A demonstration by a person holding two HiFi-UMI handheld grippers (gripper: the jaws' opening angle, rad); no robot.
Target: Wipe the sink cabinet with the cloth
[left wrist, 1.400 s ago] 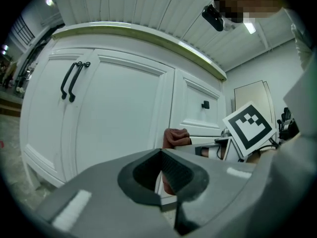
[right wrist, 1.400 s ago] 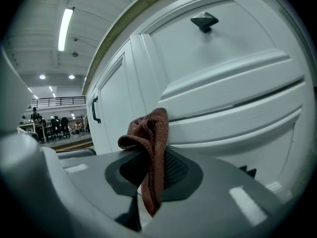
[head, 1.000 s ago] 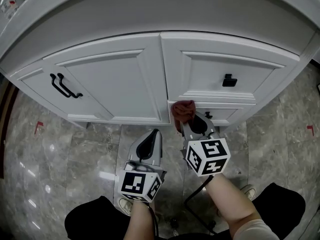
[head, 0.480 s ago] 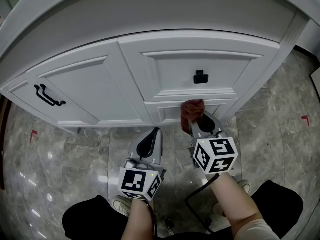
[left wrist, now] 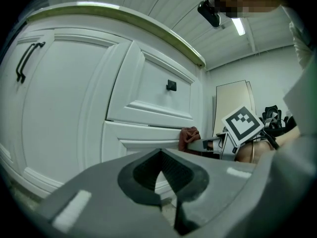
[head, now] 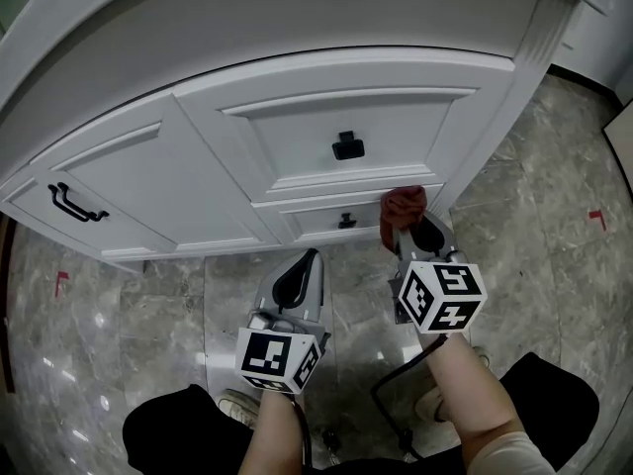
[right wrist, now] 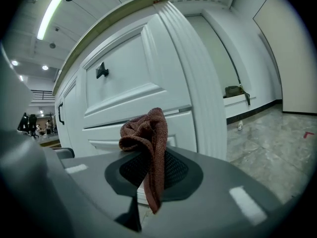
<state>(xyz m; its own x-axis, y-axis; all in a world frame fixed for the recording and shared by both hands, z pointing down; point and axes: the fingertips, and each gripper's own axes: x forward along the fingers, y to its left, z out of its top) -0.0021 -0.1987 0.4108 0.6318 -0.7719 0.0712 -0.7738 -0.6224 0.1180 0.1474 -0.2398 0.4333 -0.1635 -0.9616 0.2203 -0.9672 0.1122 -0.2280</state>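
The right tongs [head: 407,231] are clamped on the red-brown cloth [head: 403,208], held at the right end of the lower drawer front [head: 318,220] of the sink cabinet [head: 178,166], just beside the fluted corner post [right wrist: 198,98]. The left tongs [head: 305,265] are closed and empty, apart from the cabinet. Open floor [head: 539,236] lies to the right.

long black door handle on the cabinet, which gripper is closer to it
Left. The left gripper sits to the handle's right, out over the floor; the right gripper is farther right still, holding the cloth by the lower drawer.
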